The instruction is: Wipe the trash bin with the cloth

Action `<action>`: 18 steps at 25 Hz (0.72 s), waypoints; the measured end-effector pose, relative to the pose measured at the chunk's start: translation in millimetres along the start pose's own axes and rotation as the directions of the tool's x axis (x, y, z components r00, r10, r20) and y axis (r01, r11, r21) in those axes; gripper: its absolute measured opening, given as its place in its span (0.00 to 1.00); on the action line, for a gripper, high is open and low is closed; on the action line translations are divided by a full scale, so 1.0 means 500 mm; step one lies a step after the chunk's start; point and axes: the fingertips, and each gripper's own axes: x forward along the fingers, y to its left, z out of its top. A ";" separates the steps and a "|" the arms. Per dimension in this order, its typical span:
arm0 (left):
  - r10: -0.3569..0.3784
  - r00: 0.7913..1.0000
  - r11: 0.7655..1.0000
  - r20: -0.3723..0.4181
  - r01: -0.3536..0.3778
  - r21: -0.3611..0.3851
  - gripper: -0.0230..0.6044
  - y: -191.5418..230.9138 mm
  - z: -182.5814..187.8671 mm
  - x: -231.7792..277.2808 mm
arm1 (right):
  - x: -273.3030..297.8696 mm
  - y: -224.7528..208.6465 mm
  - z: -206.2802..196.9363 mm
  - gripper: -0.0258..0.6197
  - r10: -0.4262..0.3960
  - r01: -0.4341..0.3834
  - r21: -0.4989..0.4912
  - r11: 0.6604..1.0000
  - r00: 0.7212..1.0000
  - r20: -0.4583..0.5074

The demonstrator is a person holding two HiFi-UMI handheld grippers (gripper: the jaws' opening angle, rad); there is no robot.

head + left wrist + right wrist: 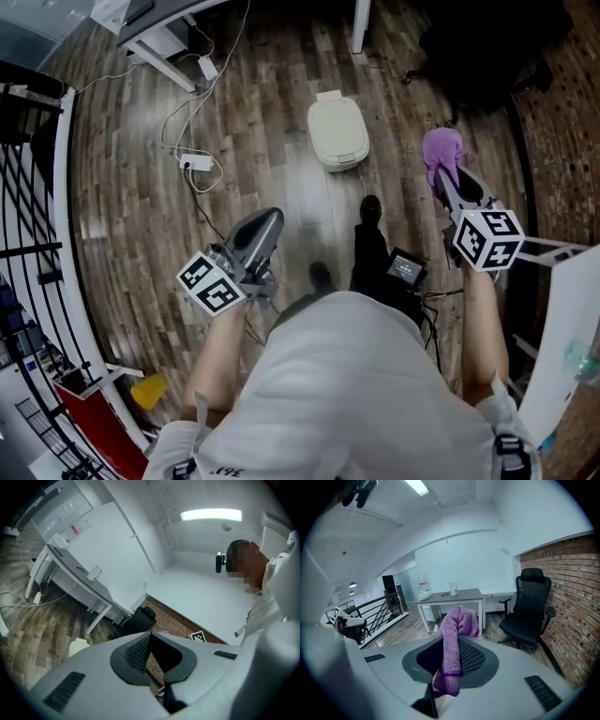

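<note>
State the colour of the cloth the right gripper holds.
Purple; the cloth shows best in the right gripper view.

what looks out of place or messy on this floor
Only the white cables and power strip trailing loose over the floor beside the trash bin. The bin itself stands upright, lid shut, with nothing spilled.

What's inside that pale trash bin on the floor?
Only the outside shows: the trash bin has its lid shut, so whatever is inside is covered. The purple cloth is not in it; the right hand-held gripper holds it.
</note>
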 end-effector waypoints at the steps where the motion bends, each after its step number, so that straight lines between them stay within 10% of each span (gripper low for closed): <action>1: 0.015 1.000 1.000 0.006 -0.015 0.002 0.04 0.011 0.012 0.025 | 0.031 -0.016 0.008 0.16 0.019 -0.019 0.000 1.000 1.000 -0.006; 18: 0.218 0.969 0.974 -0.116 -0.223 -0.028 0.04 0.228 0.010 0.362 | 0.472 -0.225 0.056 0.16 0.180 -0.196 -0.052 0.979 0.959 -0.218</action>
